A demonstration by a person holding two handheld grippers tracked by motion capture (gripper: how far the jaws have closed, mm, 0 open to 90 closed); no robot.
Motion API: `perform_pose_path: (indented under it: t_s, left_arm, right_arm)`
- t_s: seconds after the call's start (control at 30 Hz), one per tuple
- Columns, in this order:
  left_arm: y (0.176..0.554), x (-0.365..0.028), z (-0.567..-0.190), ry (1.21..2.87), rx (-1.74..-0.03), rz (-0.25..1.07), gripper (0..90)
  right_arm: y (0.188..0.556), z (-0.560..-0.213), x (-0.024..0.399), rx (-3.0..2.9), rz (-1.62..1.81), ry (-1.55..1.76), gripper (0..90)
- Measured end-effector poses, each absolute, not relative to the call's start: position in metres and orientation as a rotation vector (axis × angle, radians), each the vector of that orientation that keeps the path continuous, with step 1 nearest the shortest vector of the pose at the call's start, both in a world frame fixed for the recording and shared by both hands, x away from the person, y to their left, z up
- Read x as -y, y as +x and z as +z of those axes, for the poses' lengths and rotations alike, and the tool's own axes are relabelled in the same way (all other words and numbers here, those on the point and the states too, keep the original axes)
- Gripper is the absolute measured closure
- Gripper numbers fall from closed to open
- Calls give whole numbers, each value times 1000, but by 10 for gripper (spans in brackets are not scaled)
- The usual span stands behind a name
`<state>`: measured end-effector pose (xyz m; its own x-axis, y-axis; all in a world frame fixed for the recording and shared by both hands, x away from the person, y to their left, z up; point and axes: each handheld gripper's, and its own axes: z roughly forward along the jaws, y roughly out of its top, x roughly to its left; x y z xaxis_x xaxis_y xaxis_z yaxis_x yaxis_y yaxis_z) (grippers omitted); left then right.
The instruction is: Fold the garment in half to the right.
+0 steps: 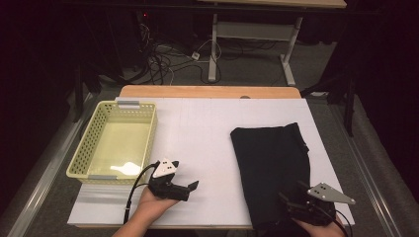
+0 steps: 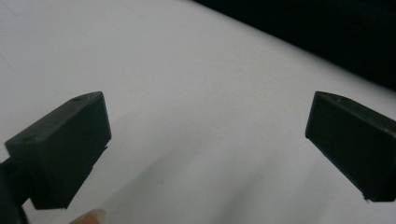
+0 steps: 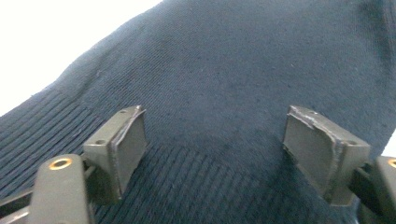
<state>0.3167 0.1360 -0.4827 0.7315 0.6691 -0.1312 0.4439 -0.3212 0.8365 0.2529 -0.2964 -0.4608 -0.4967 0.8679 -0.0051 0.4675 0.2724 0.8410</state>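
A dark knit garment lies folded flat on the right half of the white table. My right gripper hovers over its near edge. In the right gripper view that gripper is open, with the garment's ribbed hem below and nothing between the pads. My left gripper sits near the table's front edge, pointing right toward the garment. In the left gripper view it is open over bare white table, with the garment dark at the top right.
A pale yellow perforated basket stands at the left of the table, with nothing in it. A wooden strip runs along the far edge. Cables and a desk frame lie on the floor beyond.
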Motion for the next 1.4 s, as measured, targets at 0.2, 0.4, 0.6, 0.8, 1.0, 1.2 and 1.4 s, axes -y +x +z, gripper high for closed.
perform_pose_path:
  t_s: [0.2,0.4,0.6,0.8,1.0,1.2,1.4]
  left_arm:
    - [316,-137,-483,1965,-828,285,0]
    - [315,-137,-483,1966,-817,293,0]
    - [315,-137,-483,1968,-814,294,0]
    - [315,-136,-483,1968,-815,295,0]
    - [315,-136,-483,1968,-814,293,0]
    - [315,-136,-483,1969,-812,294,0]
    - [315,-136,-483,1970,-813,295,0]
  right_arm:
    - [255,-465,289,-2063,1138,1201,124]
    - [254,-468,281,-2083,1128,1194,5]
    - [251,-467,271,-2107,1130,1158,3]
    - [242,-464,256,-2132,1157,1114,86]
    - [232,-457,238,-2168,1217,1068,189]
    - [225,-456,213,-2234,1188,1009,257]
    - [232,-469,198,-2299,1023,1016,247]
